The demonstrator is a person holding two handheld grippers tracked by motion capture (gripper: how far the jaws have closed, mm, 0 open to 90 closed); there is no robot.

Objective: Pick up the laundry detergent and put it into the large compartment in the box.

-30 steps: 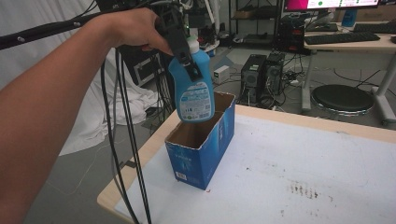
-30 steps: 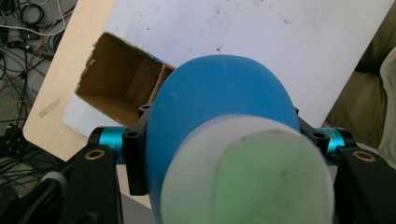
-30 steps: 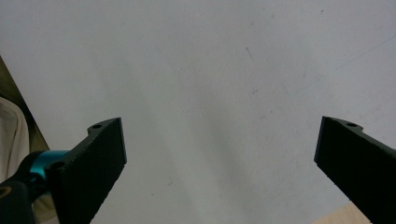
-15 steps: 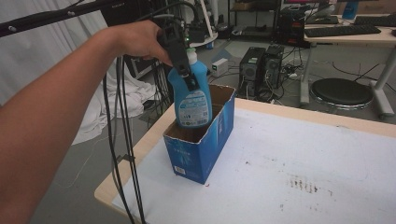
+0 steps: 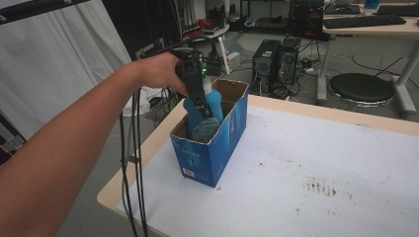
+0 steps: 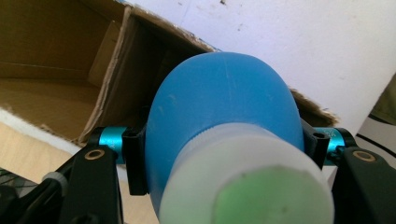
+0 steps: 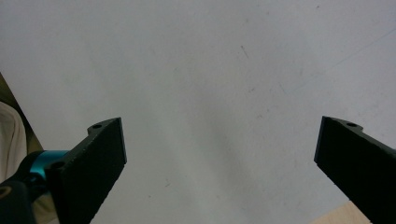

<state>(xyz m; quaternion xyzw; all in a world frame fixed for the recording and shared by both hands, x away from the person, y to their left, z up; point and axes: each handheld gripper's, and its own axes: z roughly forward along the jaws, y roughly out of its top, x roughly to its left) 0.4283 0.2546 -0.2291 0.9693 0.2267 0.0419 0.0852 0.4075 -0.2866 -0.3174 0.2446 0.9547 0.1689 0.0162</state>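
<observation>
White-covered surface (image 5: 316, 163) with a wooden edge, scuffed with dark specks toward 4 o'clock. Open blue cardboard box (image 5: 212, 148) standing near the surface's 9 o'clock edge, flaps up, white print and a small barcode label on its near end, too small to read. Blue bottle (image 5: 203, 116) with a pale round label, writing illegible, sunk partway into the box, white cap uppermost. Left claw (image 5: 200, 101) clamped on the bottle's shoulder, a pad on each side, pointing down from 12 o'clock. Right claw (image 7: 219, 158) gaping wide over bare white surface, gripping nothing.
</observation>
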